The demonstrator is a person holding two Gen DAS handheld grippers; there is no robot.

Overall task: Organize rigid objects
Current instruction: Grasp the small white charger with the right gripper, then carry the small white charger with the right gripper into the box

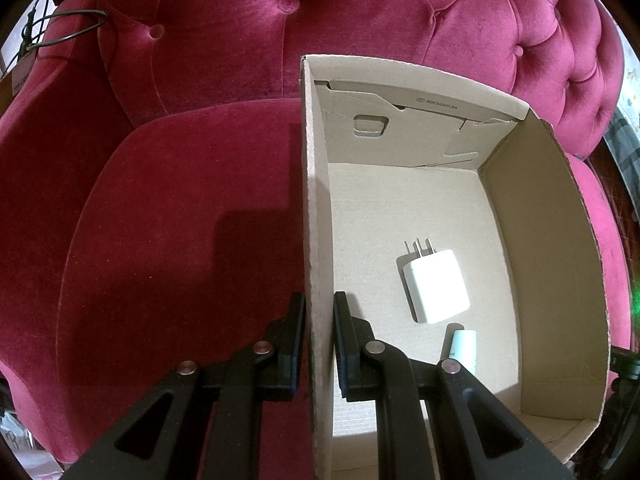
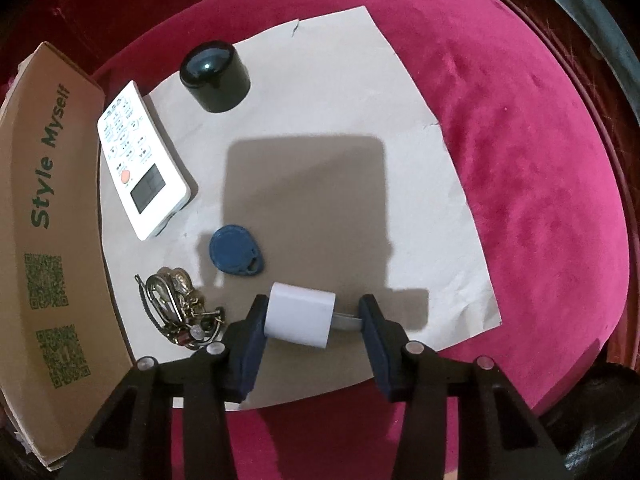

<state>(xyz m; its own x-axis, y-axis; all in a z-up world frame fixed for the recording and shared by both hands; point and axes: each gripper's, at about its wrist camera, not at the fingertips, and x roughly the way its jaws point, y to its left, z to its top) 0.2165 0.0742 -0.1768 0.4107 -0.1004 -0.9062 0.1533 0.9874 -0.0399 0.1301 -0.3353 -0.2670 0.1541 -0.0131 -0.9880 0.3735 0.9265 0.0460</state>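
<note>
We are partway through packing small hard things into the cardboard box (image 1: 532, 216), which sits on a red velvet chair (image 1: 168, 208). Our left gripper (image 1: 319, 340) has its jaws closed on the box's side wall, one on each face, steadying it. Inside the box lie 2 things already: a white charger (image 1: 436, 286) with its prongs pointing to the far wall, and a small white tube (image 1: 464, 350) just beside it.

Our right gripper (image 2: 312, 316) points down over a sheet of paper (image 2: 360, 120) spread on the seat. A small white plug (image 2: 300, 316) lies between its jaws. The left jaw touches the plug's body and the right jaw meets the tip of its prongs, so the jaws look to be gripping it end to end.

Waiting on the paper are a remote control (image 2: 140, 164), a black jar (image 2: 214, 76), a blue key tag (image 2: 236, 252) and a bunch of keys (image 2: 180, 306).

The step in hand is picking up the plug. Next we judge the grip needs to hold firm on those thin prongs, then a straight lift and a carry over the box wall.
</note>
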